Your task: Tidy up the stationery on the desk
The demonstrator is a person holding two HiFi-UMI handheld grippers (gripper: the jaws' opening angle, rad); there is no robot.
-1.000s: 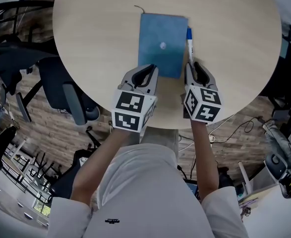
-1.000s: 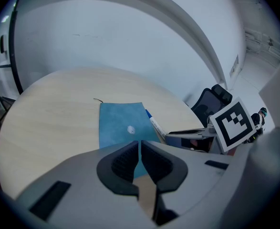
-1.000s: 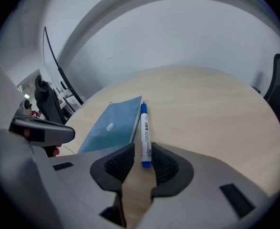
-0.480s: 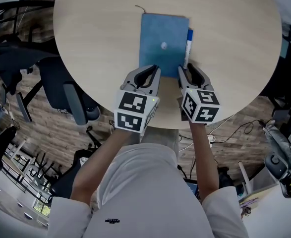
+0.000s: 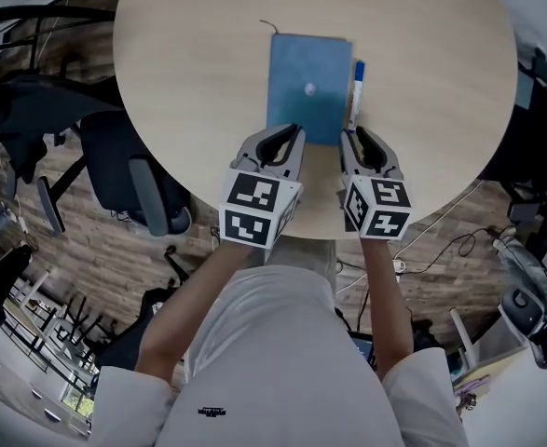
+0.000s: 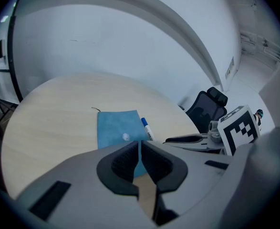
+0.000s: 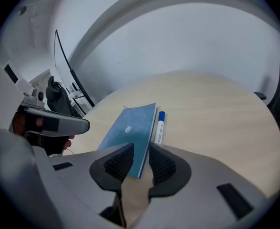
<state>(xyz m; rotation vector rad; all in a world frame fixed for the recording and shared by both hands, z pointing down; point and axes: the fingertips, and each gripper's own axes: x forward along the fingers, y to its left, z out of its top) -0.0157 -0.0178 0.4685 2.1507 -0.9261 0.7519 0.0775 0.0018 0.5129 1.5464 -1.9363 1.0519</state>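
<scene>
A blue notebook lies closed on the round wooden table, with a small white spot on its cover. A blue-capped white marker lies along its right edge. My left gripper hovers at the notebook's near edge, jaws shut with nothing between them. My right gripper sits just past the near right corner, by the marker's near end, jaws a narrow gap apart and holding nothing. In the left gripper view the notebook and marker lie ahead of the jaws; the right gripper view shows the same notebook and marker.
A thin dark thread sticks out at the notebook's far left corner. A dark office chair stands below the table's left side. Cables and gear lie on the floor at the right. The table's near edge runs just under both grippers.
The right gripper has shifted left toward the notebook's corner, and the marker now lies closer against the notebook's edge. The left gripper has barely moved.
</scene>
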